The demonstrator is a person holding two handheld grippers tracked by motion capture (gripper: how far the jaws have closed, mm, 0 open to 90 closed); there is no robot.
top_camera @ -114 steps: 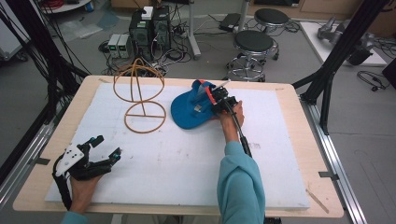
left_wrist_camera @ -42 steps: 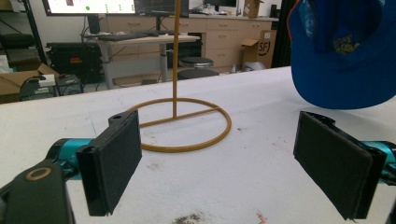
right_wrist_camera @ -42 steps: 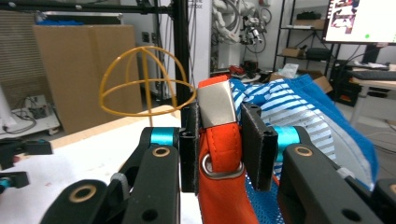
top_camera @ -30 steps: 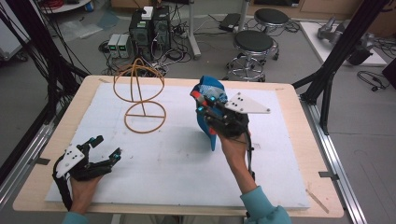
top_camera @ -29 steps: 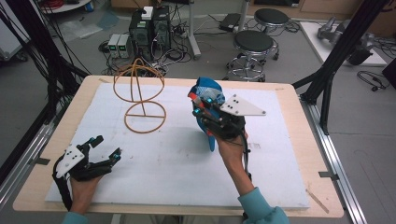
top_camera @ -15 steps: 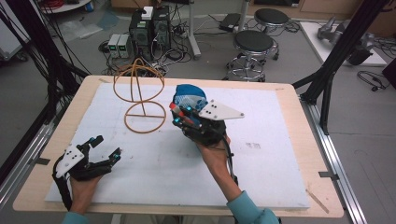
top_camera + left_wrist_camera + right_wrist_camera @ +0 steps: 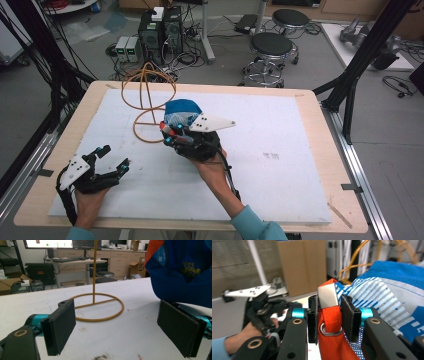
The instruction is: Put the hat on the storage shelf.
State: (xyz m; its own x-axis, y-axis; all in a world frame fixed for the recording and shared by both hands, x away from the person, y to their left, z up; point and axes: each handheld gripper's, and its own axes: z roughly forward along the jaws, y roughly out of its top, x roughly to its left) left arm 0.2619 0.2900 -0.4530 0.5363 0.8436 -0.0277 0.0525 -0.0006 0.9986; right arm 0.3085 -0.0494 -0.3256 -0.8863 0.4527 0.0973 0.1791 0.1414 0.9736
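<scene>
A blue cap [image 7: 180, 111] with an orange strap [image 7: 329, 340] hangs above the white mat, and my right gripper [image 7: 169, 134] is shut on that strap. In the right gripper view the jaws [image 7: 329, 315] pinch the strap and a white tag [image 7: 327, 296]. The cap sits just right of the tan wire stand [image 7: 150, 95], close to its base ring. My left gripper [image 7: 115, 156] rests open at the table's front left with nothing between its jaws [image 7: 117, 332]. From it I see the stand's pole [image 7: 94, 270] ahead and the cap [image 7: 185, 270] at upper right.
The white mat [image 7: 280, 130] covers most of the wooden table [image 7: 320, 165]. Behind the table stand computer towers [image 7: 160, 25] with cables and two stools [image 7: 270, 50]. Black frame posts [image 7: 360, 65] rise at the right and left edges.
My right gripper has lifted the cap off the mat and carried it leftward, up to the wire stand. The left gripper has not moved.
</scene>
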